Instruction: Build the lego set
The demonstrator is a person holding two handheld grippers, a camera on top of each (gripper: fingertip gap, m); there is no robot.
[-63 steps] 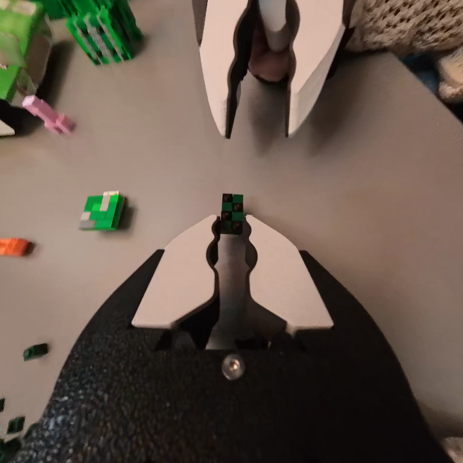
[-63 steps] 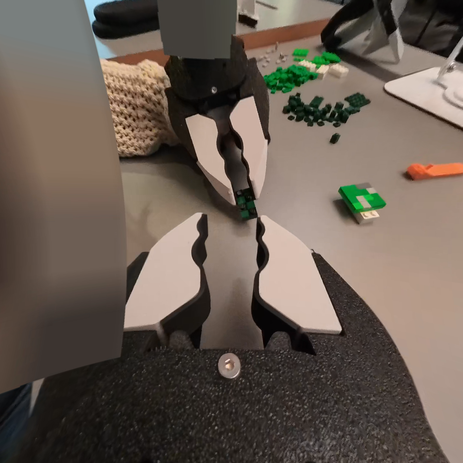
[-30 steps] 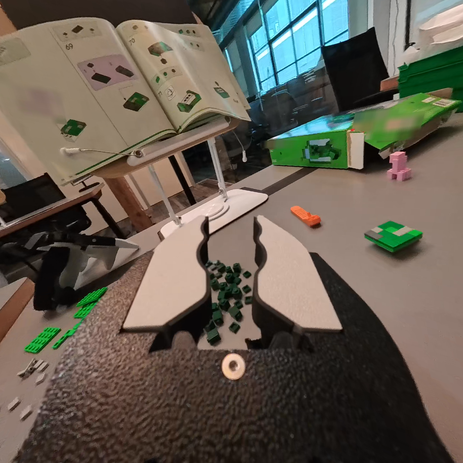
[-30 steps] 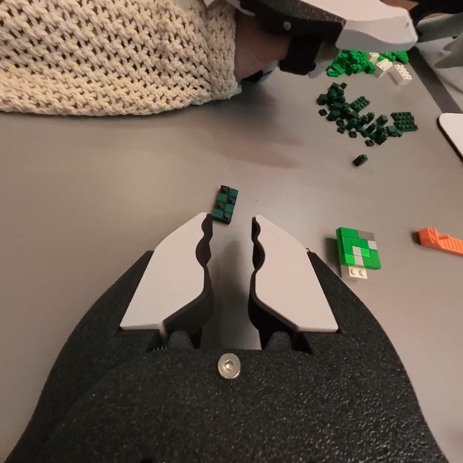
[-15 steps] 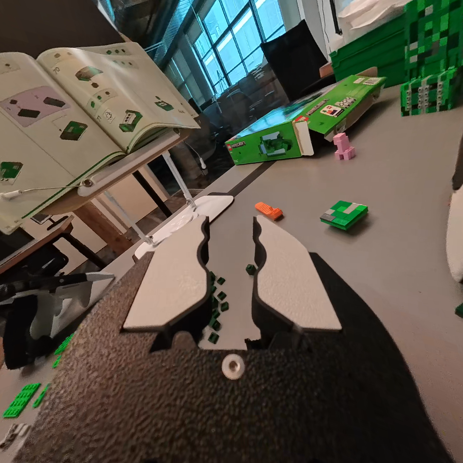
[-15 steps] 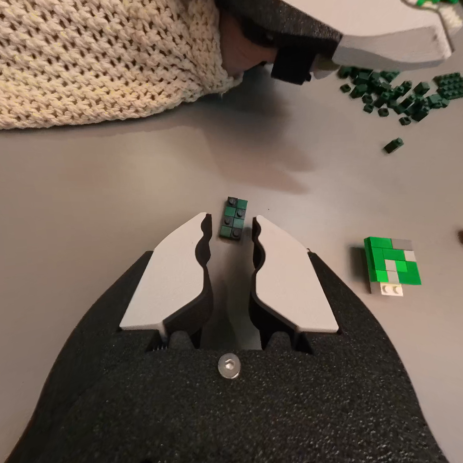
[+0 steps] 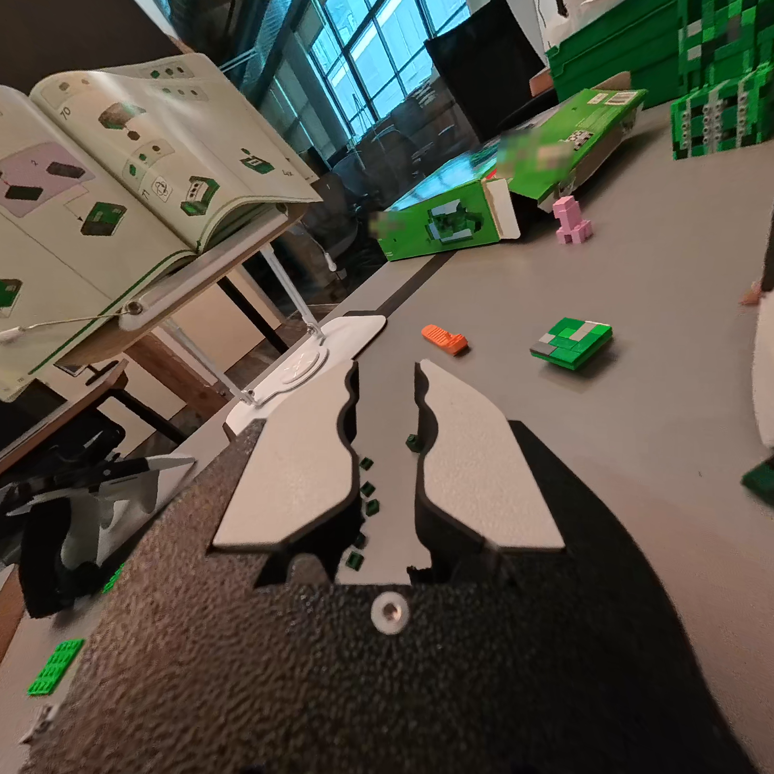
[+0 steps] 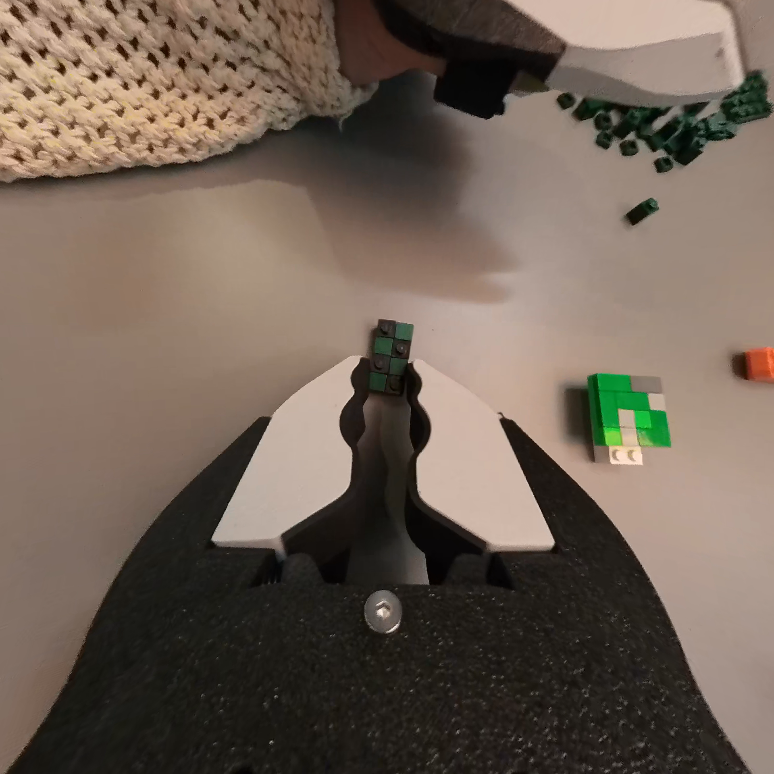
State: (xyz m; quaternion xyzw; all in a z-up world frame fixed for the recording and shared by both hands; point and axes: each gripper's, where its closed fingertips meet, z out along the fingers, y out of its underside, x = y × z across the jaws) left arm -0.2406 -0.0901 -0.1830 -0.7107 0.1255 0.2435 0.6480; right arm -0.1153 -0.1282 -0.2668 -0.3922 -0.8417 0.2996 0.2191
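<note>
Right wrist view has the right gripper [image 8: 388, 363] down at the grey desk [image 8: 167, 293], its tips pinching the near end of a small dark-and-green checkered strip [image 8: 390, 361], whose far end sticks out past them. A green tile block [image 8: 626, 414] lies to its right, apart. The left gripper [image 7: 386, 372] hangs spread and empty over loose dark green bits [image 7: 368, 488], near the booklet [image 7: 125, 176] on its stand.

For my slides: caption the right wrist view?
Right claw shut on a checkered green-and-black strip on the grey table.
</note>
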